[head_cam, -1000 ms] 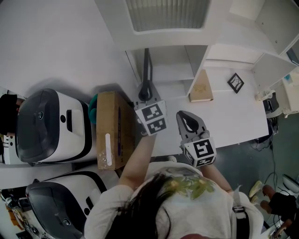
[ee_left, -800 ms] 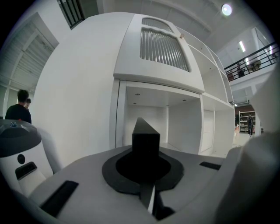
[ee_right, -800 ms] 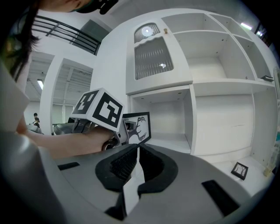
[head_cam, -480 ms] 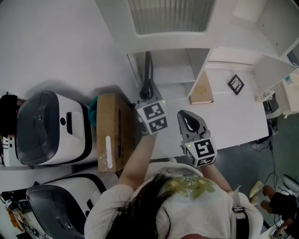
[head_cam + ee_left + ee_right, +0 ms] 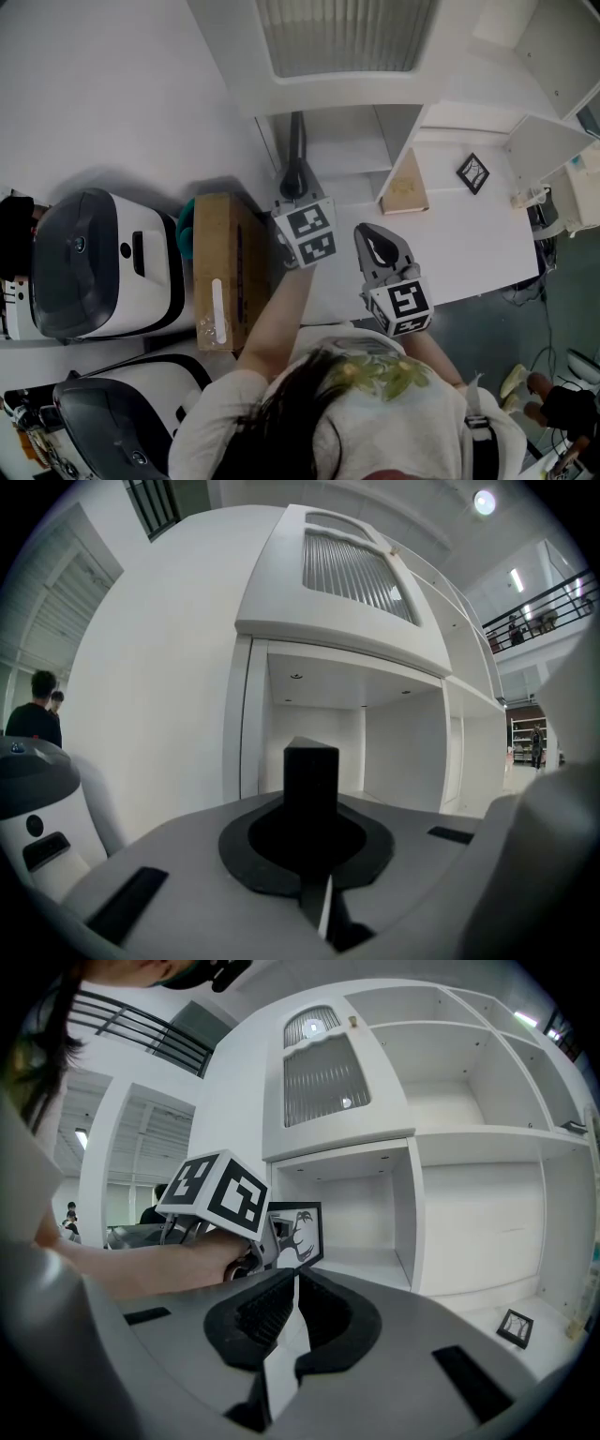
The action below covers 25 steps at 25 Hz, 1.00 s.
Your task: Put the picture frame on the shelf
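Observation:
My left gripper [image 5: 293,180] is shut on a black picture frame [image 5: 296,145], which I see edge-on in the head view, upright at the mouth of the white shelf's lower left compartment [image 5: 337,141]. In the left gripper view the frame's dark edge [image 5: 311,785] stands between the closed jaws, with the open compartment [image 5: 347,742] behind it. The right gripper view shows the frame's black-and-white picture [image 5: 298,1232] beside the left gripper's marker cube [image 5: 217,1194]. My right gripper [image 5: 377,246] hovers over the table to the right, shut and empty [image 5: 292,1321].
A small black frame [image 5: 473,172] lies on the white table to the right, also seen in the right gripper view [image 5: 514,1327]. A brown board [image 5: 405,183] leans by the shelf's divider. A cardboard box [image 5: 220,272] and two white machines [image 5: 94,258] sit left.
The left gripper and the frame have edged slightly toward the shelf opening. The right gripper has stayed put.

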Available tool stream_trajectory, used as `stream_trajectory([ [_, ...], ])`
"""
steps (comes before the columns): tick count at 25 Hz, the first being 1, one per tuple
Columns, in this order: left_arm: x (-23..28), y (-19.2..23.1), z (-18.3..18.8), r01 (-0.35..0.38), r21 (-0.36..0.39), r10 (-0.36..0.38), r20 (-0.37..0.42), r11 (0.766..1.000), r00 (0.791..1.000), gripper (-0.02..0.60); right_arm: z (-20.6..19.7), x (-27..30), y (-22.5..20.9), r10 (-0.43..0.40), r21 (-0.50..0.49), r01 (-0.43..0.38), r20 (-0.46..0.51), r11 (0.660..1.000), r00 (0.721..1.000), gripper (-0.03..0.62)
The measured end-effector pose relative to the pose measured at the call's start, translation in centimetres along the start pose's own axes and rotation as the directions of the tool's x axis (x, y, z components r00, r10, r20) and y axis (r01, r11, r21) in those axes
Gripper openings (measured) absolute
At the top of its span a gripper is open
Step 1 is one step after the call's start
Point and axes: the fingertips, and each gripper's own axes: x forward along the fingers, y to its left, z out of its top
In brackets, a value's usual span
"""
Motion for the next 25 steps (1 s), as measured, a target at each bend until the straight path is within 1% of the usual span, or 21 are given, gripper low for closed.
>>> stream_trajectory([
  [25, 3.4, 0.3, 0.6, -0.013, -0.007, 0.013, 0.011, 1.0, 1.0, 0.035, 0.2, 2.3, -1.2, 0.01, -0.006, -0.01, -0.006, 1.0, 1.0, 0.038],
])
